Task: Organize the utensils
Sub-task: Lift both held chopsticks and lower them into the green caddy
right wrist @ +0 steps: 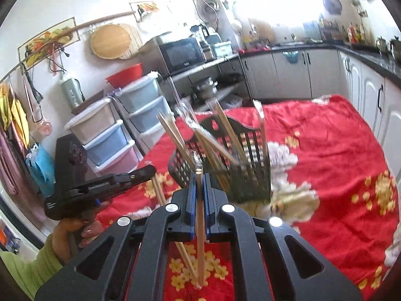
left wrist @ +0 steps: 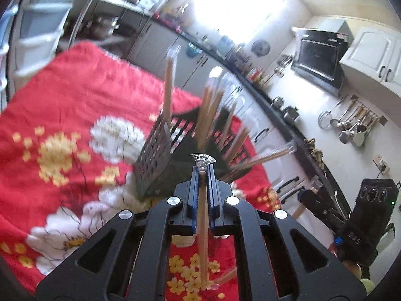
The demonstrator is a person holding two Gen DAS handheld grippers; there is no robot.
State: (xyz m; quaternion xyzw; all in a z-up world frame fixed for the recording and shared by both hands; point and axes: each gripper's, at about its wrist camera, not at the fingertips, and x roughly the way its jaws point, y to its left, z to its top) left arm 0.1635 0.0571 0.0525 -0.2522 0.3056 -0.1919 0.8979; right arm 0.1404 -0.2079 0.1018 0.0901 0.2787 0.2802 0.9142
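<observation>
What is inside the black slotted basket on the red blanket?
The black basket holds several wrapped wooden chopsticks standing upright and leaning against its walls. Their lower ends and the basket floor are hidden behind the slatted sides.

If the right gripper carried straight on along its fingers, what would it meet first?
Most likely the black slotted basket and the wrapped chopsticks standing in it, directly ahead of the right gripper, which is shut on a chopstick pair; depth is uncertain.

Under everything you have a red blanket (right wrist: 325,155) printed with white and yellow flowers. To your left stand stacked plastic drawers (right wrist: 107,140), with a red bowl (right wrist: 124,75) and a microwave (right wrist: 181,52) on the shelf behind. A round wooden board (right wrist: 110,40) hangs on the wall. To your right, ladles (left wrist: 353,128) hang below a black oven (left wrist: 319,52).
</observation>
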